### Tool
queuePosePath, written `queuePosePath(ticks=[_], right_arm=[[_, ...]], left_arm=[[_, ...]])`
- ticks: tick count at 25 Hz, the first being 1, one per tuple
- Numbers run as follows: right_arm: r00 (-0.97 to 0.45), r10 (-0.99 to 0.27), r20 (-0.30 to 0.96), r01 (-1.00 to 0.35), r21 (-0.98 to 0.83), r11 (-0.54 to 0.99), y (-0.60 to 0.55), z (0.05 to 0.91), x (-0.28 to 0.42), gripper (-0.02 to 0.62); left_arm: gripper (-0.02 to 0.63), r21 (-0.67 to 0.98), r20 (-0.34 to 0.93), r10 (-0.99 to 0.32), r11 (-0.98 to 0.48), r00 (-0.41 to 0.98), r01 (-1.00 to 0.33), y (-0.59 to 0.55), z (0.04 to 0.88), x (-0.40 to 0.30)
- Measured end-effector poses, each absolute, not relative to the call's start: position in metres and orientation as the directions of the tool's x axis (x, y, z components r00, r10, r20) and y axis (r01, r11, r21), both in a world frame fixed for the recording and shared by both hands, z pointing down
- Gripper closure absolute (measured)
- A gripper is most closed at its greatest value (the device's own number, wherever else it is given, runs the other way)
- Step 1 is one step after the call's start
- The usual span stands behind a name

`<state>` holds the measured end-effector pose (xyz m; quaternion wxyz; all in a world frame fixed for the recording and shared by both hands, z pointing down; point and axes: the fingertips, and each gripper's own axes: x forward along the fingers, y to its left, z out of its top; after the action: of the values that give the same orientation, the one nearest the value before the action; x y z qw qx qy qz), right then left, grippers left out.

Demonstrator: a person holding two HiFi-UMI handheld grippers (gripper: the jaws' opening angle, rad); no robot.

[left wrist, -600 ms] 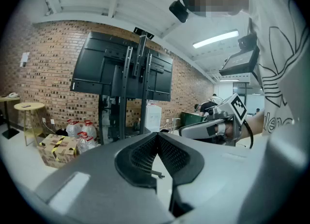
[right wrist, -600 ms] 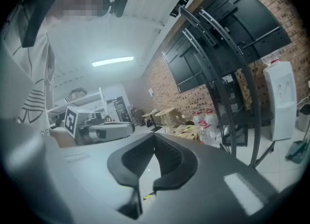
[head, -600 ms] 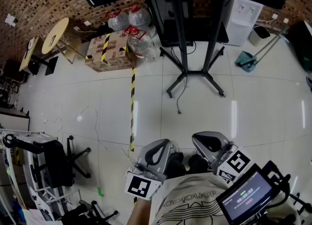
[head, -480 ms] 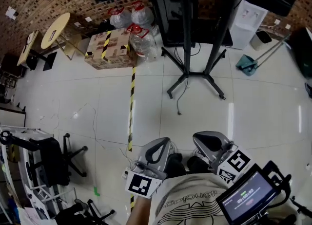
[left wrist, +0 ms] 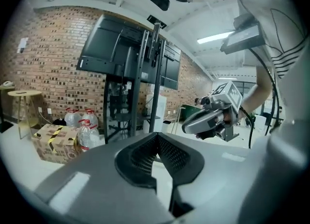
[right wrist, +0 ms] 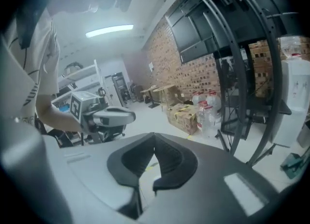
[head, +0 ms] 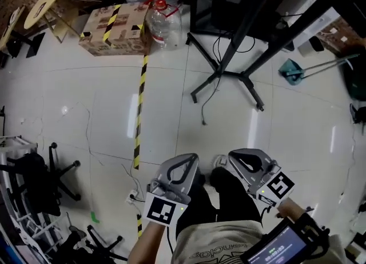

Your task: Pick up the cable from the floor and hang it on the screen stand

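A thin dark cable (head: 205,108) trails from the foot of the black screen stand (head: 229,74) and ends loose on the white tile floor. Both grippers are low, close to my body and well short of it. My left gripper (head: 186,158) has its jaws together with nothing between them. My right gripper (head: 234,155) is likewise shut and empty. The stand (left wrist: 145,72) carries dark screens and rises ahead in the left gripper view, where the right gripper (left wrist: 213,116) shows. In the right gripper view the stand's posts (right wrist: 242,97) stand at the right and the left gripper (right wrist: 109,117) at the left.
A taped cardboard box (head: 111,28) and large water bottles (head: 163,23) sit left of the stand. A yellow-black tape line (head: 139,108) runs down the floor. An office chair (head: 40,177) is at the left, a socket strip (head: 132,197) near my feet, a dustpan (head: 291,70) at the right.
The head view has shifted toward the stand, so the box, bottles and stand base sit higher and larger. Both grippers stay shut in front of my body.
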<state>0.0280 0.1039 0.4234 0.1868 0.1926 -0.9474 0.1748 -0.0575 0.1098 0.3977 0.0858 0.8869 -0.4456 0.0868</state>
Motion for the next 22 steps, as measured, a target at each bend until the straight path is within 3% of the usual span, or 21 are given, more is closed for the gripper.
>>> queuePosePath(ticks=[6, 14, 19, 20, 22], right_arm=[[-0.821, -0.301, 0.485, -0.464, -0.26, 0.847, 0.063, 0.562, 0.044, 0.591], [-0.79, -0.306, 0.53, -0.501, -0.271, 0.822, 0.001, 0.757, 0.069, 0.591], [-0.784, -0.269, 0.56, -0.509, -0.331, 0.795, -0.021, 0.872, 0.058, 0.591], [-0.785, -0.244, 0.569, -0.503, -0.356, 0.787, -0.023, 0.896, 0.054, 0.585], [-0.772, -0.194, 0.605, -0.495, -0.381, 0.781, -0.022, 0.947, 0.046, 0.506]], left_arm=[[0.586, 0.026, 0.315, -0.744, -0.614, 0.589, -0.789, 0.078, 0.534, -0.07], [0.586, 0.13, 0.407, -0.703, -0.588, 0.584, -0.798, 0.009, 0.727, -0.061], [0.586, 0.023, 0.436, -0.682, -0.644, 0.587, -0.765, -0.032, 0.844, -0.064], [0.586, -0.007, 0.45, -0.681, -0.649, 0.578, -0.76, -0.038, 0.867, -0.066], [0.586, -0.035, 0.468, -0.679, -0.653, 0.565, -0.756, -0.043, 0.909, -0.072]])
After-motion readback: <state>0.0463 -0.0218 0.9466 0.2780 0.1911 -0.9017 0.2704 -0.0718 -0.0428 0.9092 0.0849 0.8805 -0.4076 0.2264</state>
